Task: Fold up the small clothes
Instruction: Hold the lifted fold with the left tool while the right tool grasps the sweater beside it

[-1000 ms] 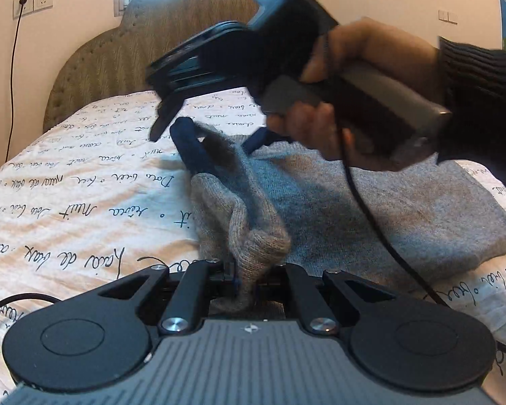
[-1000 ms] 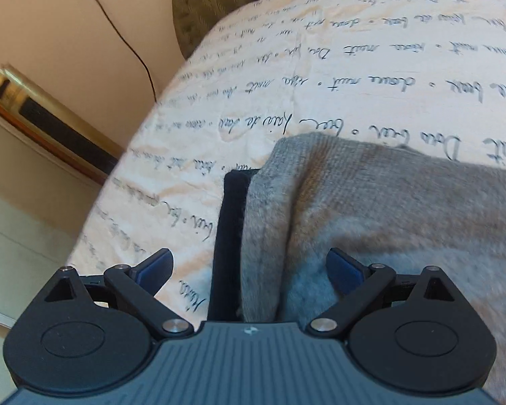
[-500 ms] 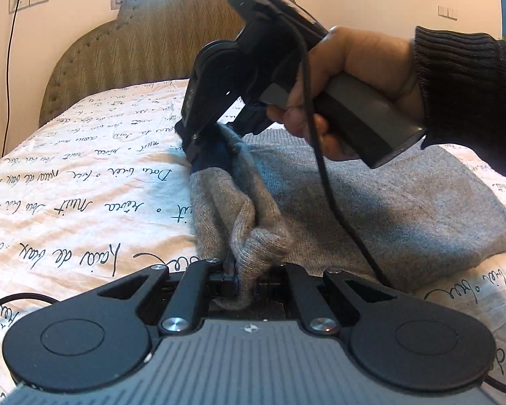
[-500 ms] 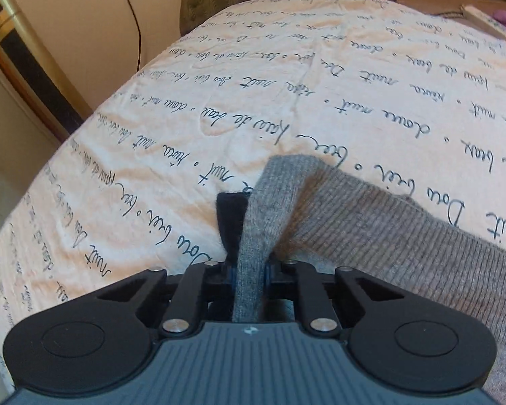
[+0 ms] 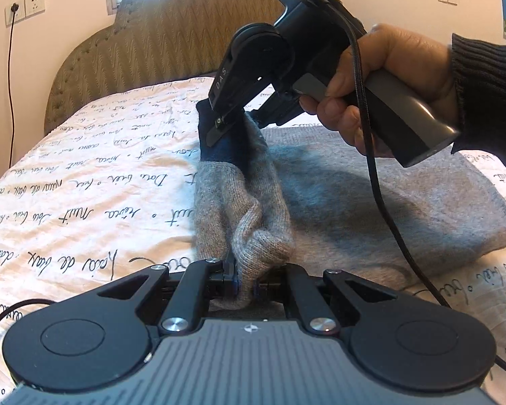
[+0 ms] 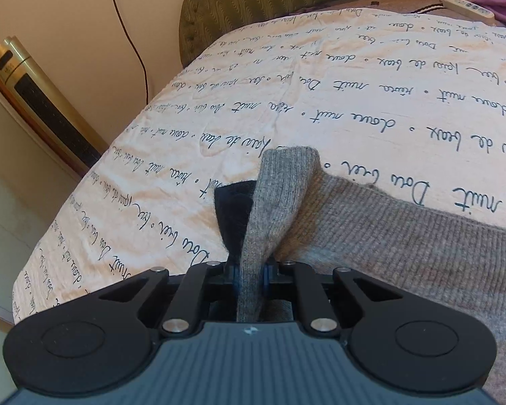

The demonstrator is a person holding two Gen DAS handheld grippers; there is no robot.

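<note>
Since the earlier frame, the right hand-held gripper (image 5: 219, 125) has closed from wide apart onto the navy-trimmed end of the grey knit garment (image 5: 371, 199) and drawn it up off the bed (image 5: 84, 182)

Left wrist view: the left hand-held gripper (image 5: 247, 285) is clamped narrow on a bunched grey fold at the garment's near edge. Beyond it, a person's hand (image 5: 384, 84) carries the right unit, pinching the far end of the same edge. Both ends are held, judged so the edge can be carried over the garment's body as one fold. That body lies flat to the right of the held edge.

Right wrist view: the right hand-held gripper (image 6: 250, 280) pinches grey cloth, navy trim (image 6: 234, 209) just left of it.

Surface: script-printed bedspread. Beyond the garment, a padded headboard (image 5: 165, 44); left of it, a wall socket (image 5: 25, 8); a gold tower appliance (image 6: 40, 98) beside the bed
</note>
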